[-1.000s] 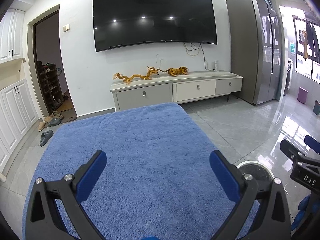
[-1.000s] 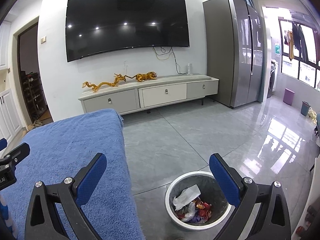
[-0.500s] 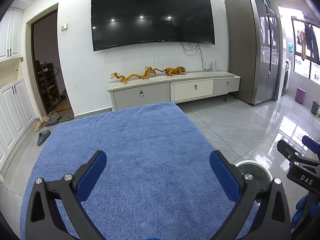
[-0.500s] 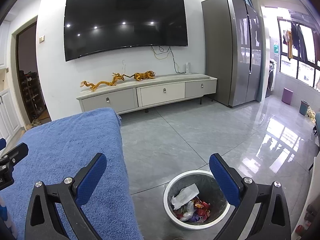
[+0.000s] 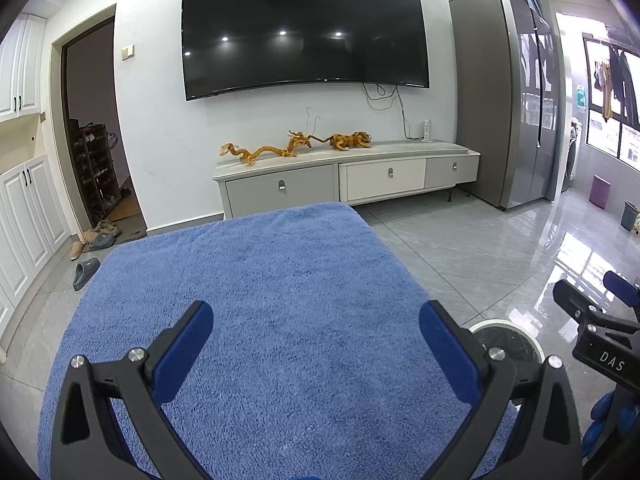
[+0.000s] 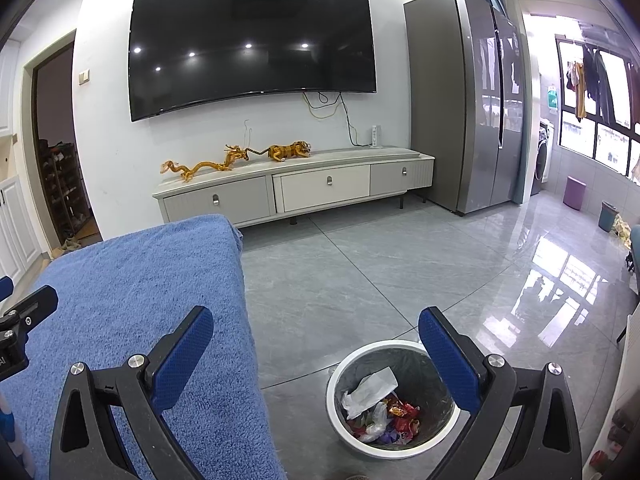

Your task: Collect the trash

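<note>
**Two claws spread over blue desk; one bin of trash on the floor at right**

Far left, left wrist view: white cupboards [image 5: 24, 216], then one dark doorway with a shoe rack [image 5: 94, 168] inside. Slippers [image 5: 86, 272] lie on the grey floor by the doorway; exact count unclear.

Centre: one desk under a blue towel [image 5: 256, 304]. Nothing lies on the visible towel. The left claw [image 5: 320, 348] sits above it, both blue-padded fingers wide apart, gripping nothing.

Back wall: one large black TV [image 5: 304, 28]. Below it one low TV cabinet [image 5: 348, 180] with three drawers. On top, two golden figurines: one dragon [image 5: 264, 150] at left, one tiger [image 5: 350, 141] at right, near each other.

Right of the desk: the right claw [image 6: 316, 348], fingers also wide apart, gripping nothing. Its left finger is over the towel's edge, its right finger over the bin's rim.

One round trash bin [image 6: 340, 408], white rim, stands on the floor just beside the desk. Inside: one white crumpled tissue [image 6: 370, 386] on top, and a heap of red and mixed wrappers [image 6: 394, 416] below, too jumbled to count.

Further right: one tall grey fridge [image 6: 460, 120]. By the window, one purple stool [image 6: 574, 193] and one small teal bin [image 6: 608, 216].
</note>
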Demonstrator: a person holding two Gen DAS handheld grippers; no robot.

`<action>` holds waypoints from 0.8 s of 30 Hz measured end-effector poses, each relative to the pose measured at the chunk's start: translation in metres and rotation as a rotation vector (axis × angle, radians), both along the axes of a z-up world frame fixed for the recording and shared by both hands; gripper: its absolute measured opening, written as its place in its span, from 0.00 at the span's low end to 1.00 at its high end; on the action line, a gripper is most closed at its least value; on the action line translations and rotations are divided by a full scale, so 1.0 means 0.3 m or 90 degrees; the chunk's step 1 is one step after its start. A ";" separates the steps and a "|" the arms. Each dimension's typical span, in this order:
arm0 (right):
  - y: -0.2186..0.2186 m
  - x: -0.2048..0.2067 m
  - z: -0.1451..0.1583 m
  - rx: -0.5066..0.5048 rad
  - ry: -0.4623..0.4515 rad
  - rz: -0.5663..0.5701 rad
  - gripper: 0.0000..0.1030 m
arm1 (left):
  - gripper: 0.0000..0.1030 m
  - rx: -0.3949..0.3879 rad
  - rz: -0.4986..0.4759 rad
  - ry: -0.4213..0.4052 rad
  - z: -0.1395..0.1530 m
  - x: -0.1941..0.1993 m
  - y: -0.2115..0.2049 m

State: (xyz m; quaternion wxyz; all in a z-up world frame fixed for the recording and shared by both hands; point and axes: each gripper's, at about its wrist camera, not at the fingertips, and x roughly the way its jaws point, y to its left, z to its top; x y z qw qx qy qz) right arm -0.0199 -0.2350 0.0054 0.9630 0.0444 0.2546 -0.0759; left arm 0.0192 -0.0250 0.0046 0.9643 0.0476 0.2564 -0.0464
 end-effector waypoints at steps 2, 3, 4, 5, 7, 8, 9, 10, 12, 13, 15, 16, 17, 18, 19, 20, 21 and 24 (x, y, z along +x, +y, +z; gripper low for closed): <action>0.001 0.001 -0.001 0.000 0.000 0.000 1.00 | 1.00 0.000 0.001 0.000 0.000 -0.001 -0.001; 0.001 0.000 -0.001 0.000 0.000 0.000 1.00 | 1.00 0.000 0.000 0.000 0.000 0.000 -0.001; 0.001 0.000 -0.001 0.000 0.000 0.000 1.00 | 1.00 0.000 0.000 0.000 0.000 -0.001 -0.001; 0.001 0.000 -0.001 0.000 0.000 0.000 1.00 | 1.00 0.000 0.001 0.000 0.000 -0.001 -0.001; 0.001 0.001 -0.002 0.000 0.000 0.000 1.00 | 1.00 -0.001 0.000 0.000 0.000 0.000 0.000; 0.001 0.001 -0.002 0.000 0.000 0.000 1.00 | 1.00 -0.002 0.000 0.000 -0.001 0.002 0.001; 0.001 0.000 -0.001 0.000 0.000 0.000 1.00 | 1.00 -0.002 0.000 0.001 -0.002 0.004 0.003; 0.001 0.001 -0.002 0.000 0.000 0.000 1.00 | 1.00 -0.003 0.000 0.002 -0.003 0.006 0.005; 0.001 0.000 -0.001 0.000 0.000 0.001 1.00 | 1.00 -0.002 -0.001 0.002 -0.005 0.008 0.005; 0.002 0.001 -0.002 0.000 0.000 0.000 1.00 | 1.00 -0.002 -0.001 0.002 -0.006 0.007 0.006; 0.002 0.001 -0.002 0.000 0.000 0.000 1.00 | 1.00 -0.002 -0.001 0.004 -0.008 0.009 0.008; 0.002 0.001 -0.002 0.000 0.000 0.000 1.00 | 1.00 -0.003 0.000 0.005 -0.009 0.011 0.010; 0.002 0.001 -0.002 0.000 0.000 0.000 1.00 | 1.00 -0.003 0.000 0.005 -0.010 0.013 0.012; 0.001 0.000 -0.002 0.000 0.001 0.000 1.00 | 1.00 -0.004 0.001 0.006 -0.010 0.015 0.014; 0.000 0.002 -0.002 0.000 0.001 0.001 1.00 | 1.00 -0.004 0.000 0.006 -0.011 0.017 0.015; 0.000 0.002 -0.002 0.000 0.001 0.000 1.00 | 1.00 -0.004 0.000 0.007 -0.013 0.017 0.015; -0.001 0.002 -0.003 0.000 0.001 0.000 1.00 | 1.00 -0.004 -0.001 0.007 -0.014 0.017 0.015; -0.002 0.002 -0.002 0.001 0.001 0.001 1.00 | 1.00 -0.002 -0.002 0.009 -0.018 0.019 0.015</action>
